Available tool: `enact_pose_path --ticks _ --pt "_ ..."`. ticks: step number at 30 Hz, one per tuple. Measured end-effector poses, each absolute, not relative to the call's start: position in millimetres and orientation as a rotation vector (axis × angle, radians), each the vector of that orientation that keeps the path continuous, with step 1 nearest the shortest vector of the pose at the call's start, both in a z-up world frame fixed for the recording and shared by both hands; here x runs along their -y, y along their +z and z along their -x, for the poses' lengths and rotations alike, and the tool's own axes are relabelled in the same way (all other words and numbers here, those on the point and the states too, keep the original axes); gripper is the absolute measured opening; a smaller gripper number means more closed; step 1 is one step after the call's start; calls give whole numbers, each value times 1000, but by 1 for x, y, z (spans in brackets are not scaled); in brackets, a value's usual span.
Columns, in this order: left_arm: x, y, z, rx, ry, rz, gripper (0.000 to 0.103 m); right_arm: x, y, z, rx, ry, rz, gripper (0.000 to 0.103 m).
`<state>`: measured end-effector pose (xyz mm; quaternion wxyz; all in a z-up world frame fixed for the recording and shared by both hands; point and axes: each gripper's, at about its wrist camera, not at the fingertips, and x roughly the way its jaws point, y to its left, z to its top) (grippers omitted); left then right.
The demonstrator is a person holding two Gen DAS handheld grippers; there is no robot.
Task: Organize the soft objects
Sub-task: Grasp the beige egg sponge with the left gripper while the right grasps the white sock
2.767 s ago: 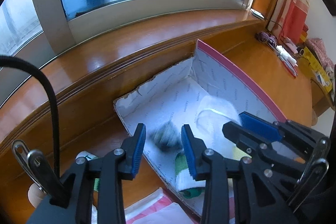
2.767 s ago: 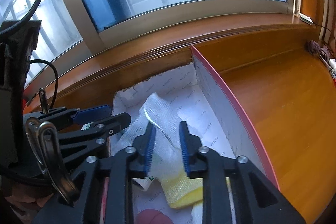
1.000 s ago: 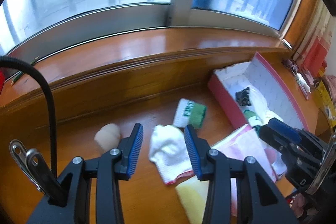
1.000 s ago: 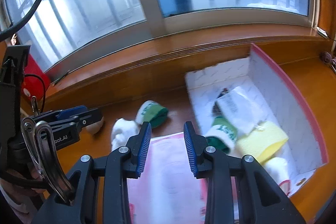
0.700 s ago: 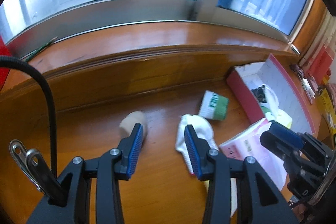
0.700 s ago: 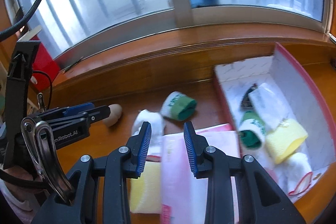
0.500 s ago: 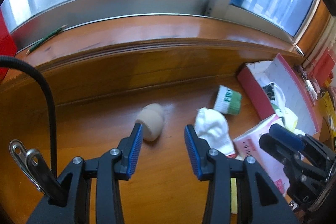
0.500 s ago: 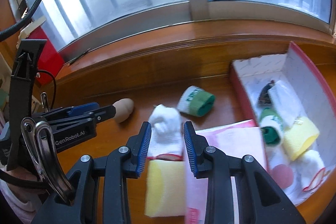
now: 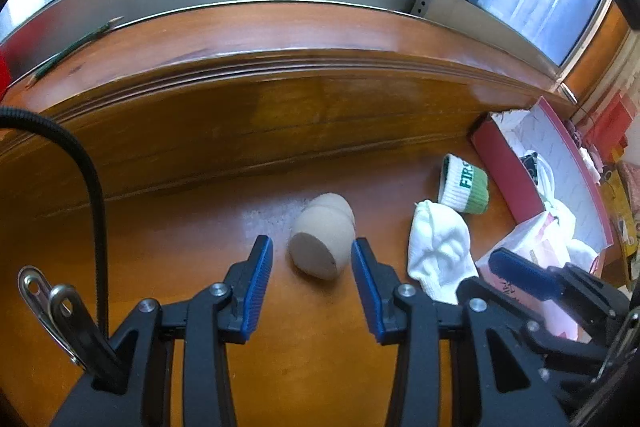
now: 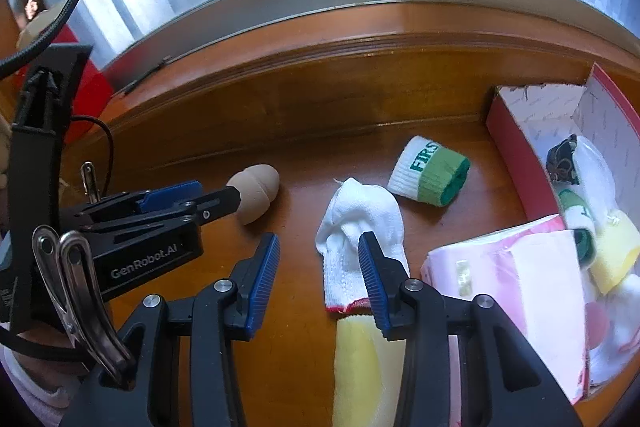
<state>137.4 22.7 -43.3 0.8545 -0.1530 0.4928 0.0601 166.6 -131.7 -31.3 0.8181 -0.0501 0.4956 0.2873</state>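
Note:
A beige rolled soft piece (image 9: 322,239) lies on the wooden surface, just ahead of and between the open fingers of my left gripper (image 9: 312,267); it also shows in the right wrist view (image 10: 256,193). A white sock (image 10: 358,223) lies beside it, under the open right gripper (image 10: 318,263). A white and green rolled sock (image 10: 430,175) lies further back. A yellow cloth (image 10: 360,371) lies below the right fingers. The pink box (image 10: 516,143) at right holds several soft items.
A pink packet (image 10: 516,283) leans over the box's near end. A raised wooden sill (image 9: 280,39) and window run along the back. A red object (image 10: 84,91) stands at far left. Clutter (image 9: 612,123) lies beyond the box at far right.
Both grippers have swung left, away from the box. The left gripper has closed in on the beige piece, which now sits between its open fingers. The right gripper now hovers over the white sock.

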Motion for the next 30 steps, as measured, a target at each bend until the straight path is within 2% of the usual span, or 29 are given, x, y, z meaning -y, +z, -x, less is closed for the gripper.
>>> enact_pose_path --ticks 10,20,25,26,30 --pt "-18 -59 -150 -1047 67 315 43 121 -56 -180 -1105 556 162 43" --pt "-28 -73 -152 -1057 88 351 43 102 -65 -183 -1078 551 244 43" --pt "-30 -74 -149 -1043 77 364 36 99 -68 -179 -1074 549 262 43" --pt "-30 -74 -148 -1040 76 364 36 98 -69 -178 -1073 549 264 42" --pt "-31 -73 -145 -1032 70 368 33 93 -74 -176 -1090 539 267 23"
